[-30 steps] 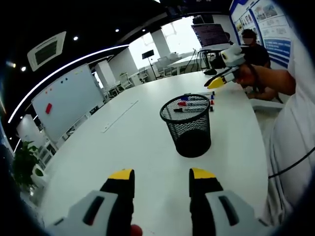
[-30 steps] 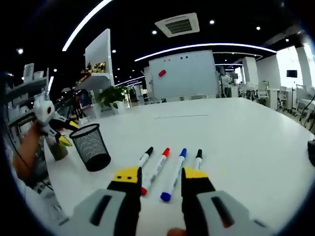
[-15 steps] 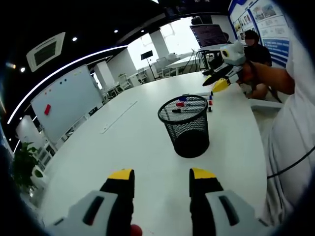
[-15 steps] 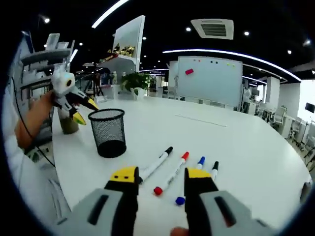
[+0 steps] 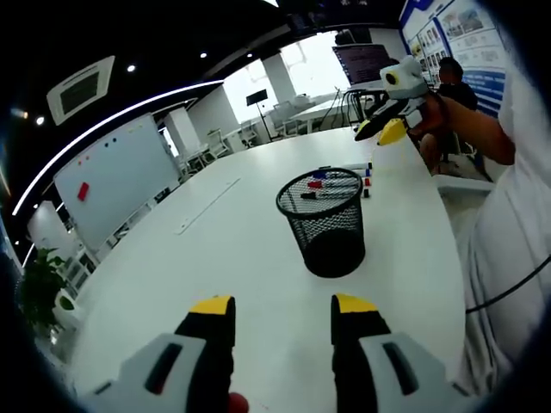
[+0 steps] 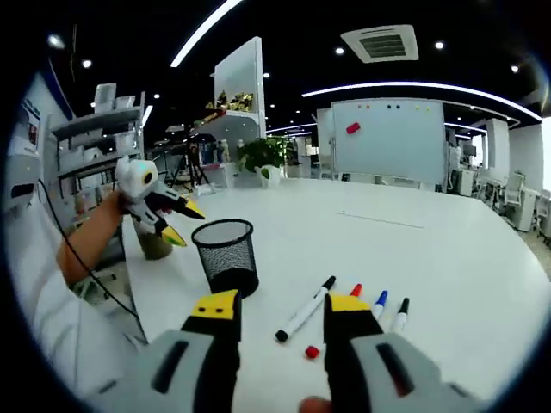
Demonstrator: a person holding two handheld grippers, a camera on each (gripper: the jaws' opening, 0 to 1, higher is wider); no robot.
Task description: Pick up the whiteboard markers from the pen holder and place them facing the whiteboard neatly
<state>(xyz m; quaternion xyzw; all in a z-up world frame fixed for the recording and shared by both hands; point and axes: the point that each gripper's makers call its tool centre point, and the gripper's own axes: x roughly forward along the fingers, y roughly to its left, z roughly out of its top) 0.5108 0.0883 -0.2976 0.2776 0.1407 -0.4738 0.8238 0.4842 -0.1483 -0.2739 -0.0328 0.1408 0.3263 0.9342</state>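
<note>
Four whiteboard markers (image 6: 344, 306) side by side on table, black mesh pen holder (image 6: 226, 256) upright nearby

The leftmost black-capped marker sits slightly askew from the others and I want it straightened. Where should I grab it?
Grip the black-capped marker mid-barrel, coming straight down with the jaws across its width. It lies flat on the white table, with open space toward the mesh pen holder.

In the right gripper view, the red marker (image 6: 331, 325) is partly hidden behind the right gripper (image 6: 281, 308) (one jaw covers its midsection). In the left gripper view, the markers (image 5: 340, 178) are screened by the mesh pen holder (image 5: 326, 220).
</note>
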